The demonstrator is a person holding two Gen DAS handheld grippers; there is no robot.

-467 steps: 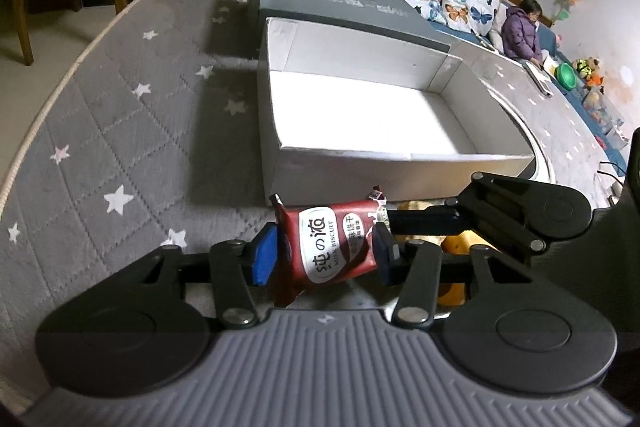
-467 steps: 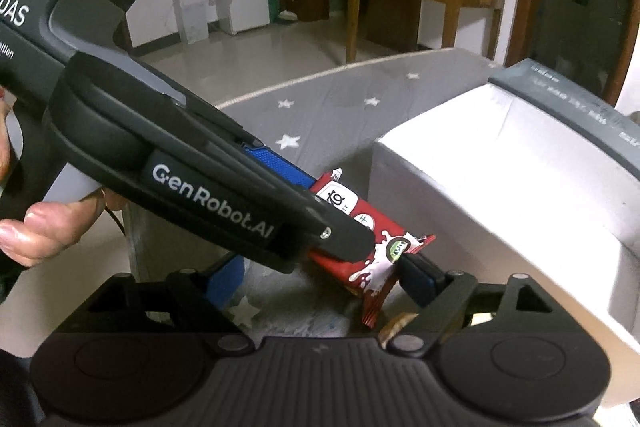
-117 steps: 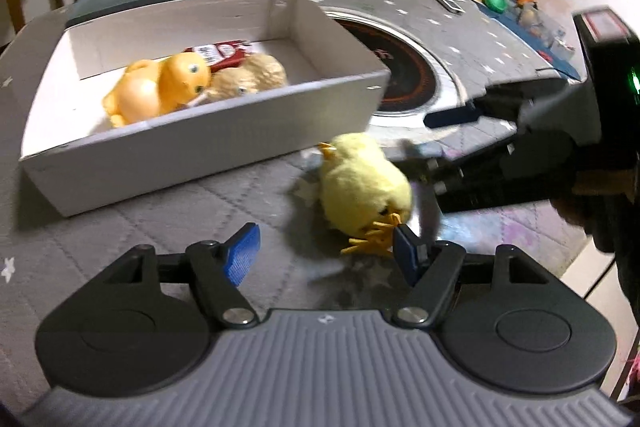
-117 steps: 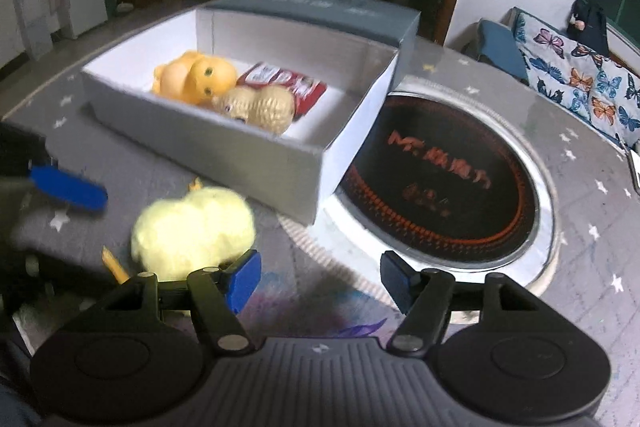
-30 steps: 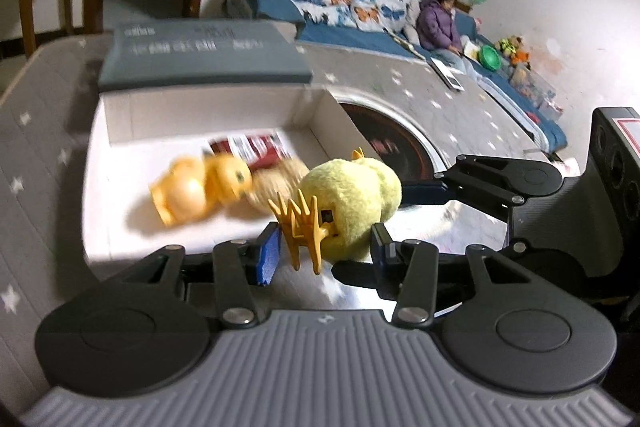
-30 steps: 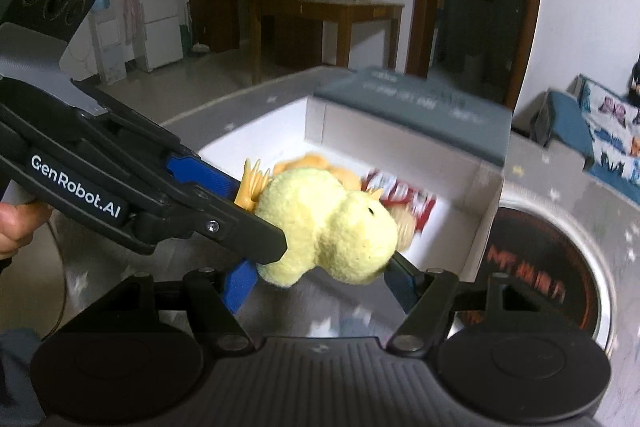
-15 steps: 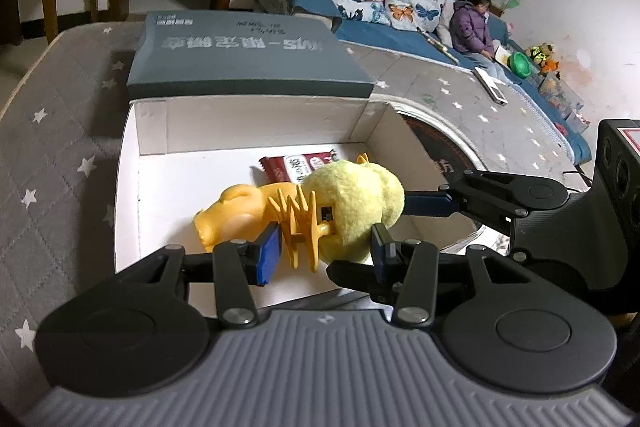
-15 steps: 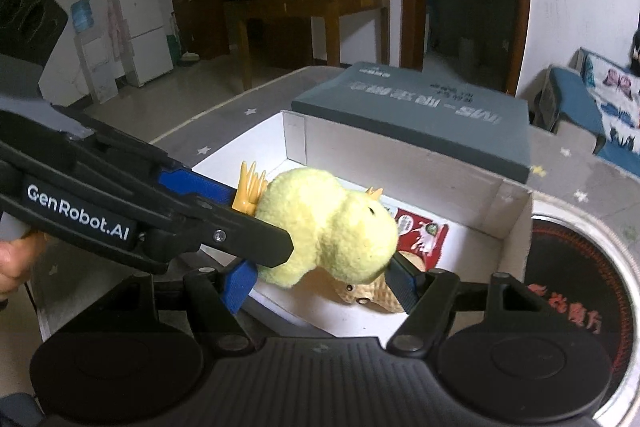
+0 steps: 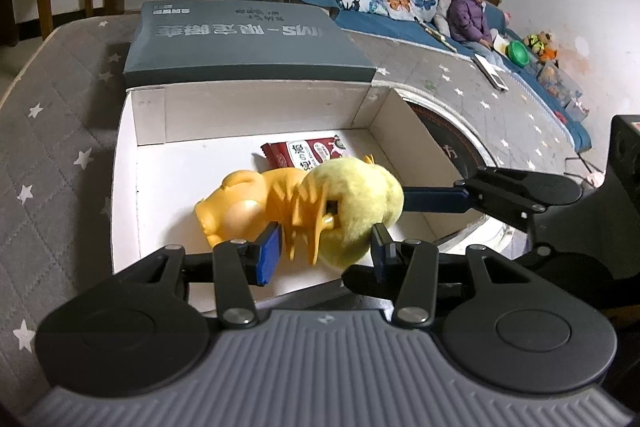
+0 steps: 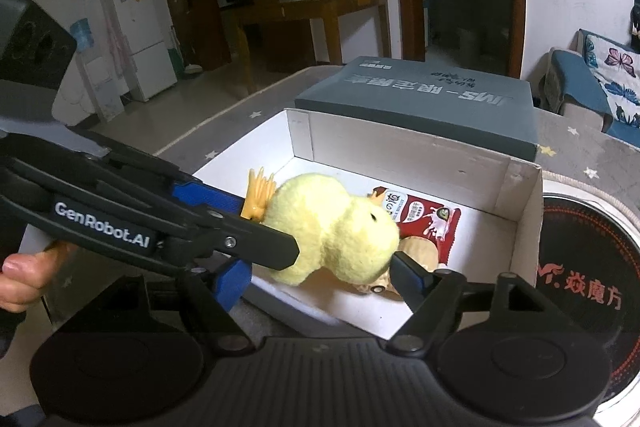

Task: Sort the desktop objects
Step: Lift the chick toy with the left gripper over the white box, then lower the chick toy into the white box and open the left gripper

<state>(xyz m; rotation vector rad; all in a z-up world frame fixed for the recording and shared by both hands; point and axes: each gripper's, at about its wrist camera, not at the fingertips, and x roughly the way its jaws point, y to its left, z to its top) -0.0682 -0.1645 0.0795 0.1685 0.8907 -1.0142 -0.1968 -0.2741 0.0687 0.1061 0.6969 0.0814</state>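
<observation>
Plush chick (image 9: 360, 211), yellow with orange feet: held above the open white box (image 9: 124, 163), clamped between both tools. Left gripper (image 9: 322, 247) closed on its foot end; right gripper (image 10: 320, 277) closed on its body and head. Inside the box: orange toy bear (image 9: 236, 203), red snack packet (image 10: 424, 219), peanut-shaped toy (image 10: 420, 255). Grey lid (image 10: 420, 95) lies behind the box.

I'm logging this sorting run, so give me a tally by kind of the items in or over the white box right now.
Plush toys: 1, the yellow plush chick held over the white box by both grippers
Plastic toys: 1, the orange toy
Snack packets: 1, the red biscuit packet
Peanut-shaped items: 1
Total: 4
</observation>
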